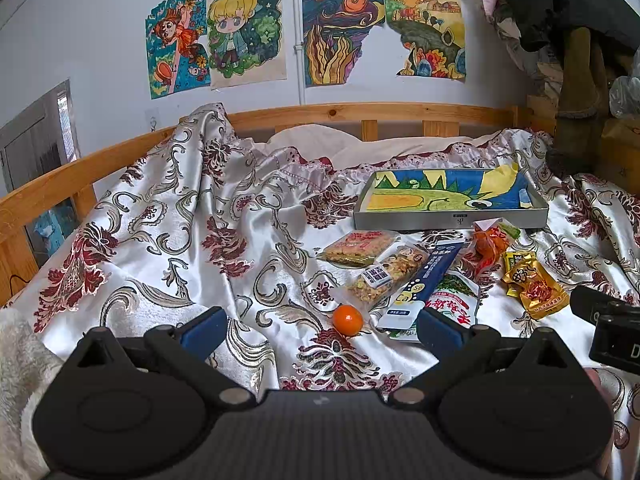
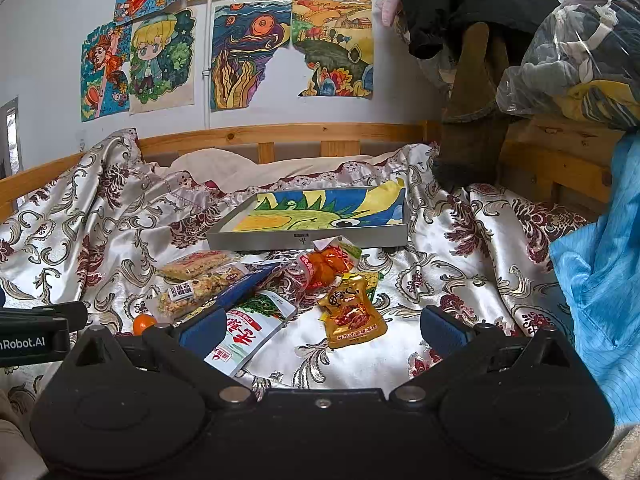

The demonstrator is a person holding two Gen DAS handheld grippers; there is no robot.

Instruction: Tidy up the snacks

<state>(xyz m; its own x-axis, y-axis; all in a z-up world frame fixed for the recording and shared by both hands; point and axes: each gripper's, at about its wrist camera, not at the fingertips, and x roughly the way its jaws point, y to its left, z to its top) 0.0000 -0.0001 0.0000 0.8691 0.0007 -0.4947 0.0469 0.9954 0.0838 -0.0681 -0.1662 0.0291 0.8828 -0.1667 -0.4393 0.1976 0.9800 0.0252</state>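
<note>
Lying just ahead of the wide-open, empty right gripper (image 2: 320, 330), the gold foil snack pouch (image 2: 352, 314) points lengthwise toward the shallow grey painted-bottom tray (image 2: 304, 240), nearer than the equally open, empty left gripper (image 1: 320, 330).

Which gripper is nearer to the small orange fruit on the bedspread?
Left. The left gripper is open right before the orange fruit; from the right gripper the fruit sits off beyond its left finger.

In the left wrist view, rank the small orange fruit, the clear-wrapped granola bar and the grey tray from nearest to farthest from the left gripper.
1. Small orange fruit: just ahead of the open left gripper, slightly right of centre.
2. Clear-wrapped granola bar: beyond the fruit, to the right.
3. Grey tray with the colourful drawing: farthest, right of centre, behind the snack pile.
</note>
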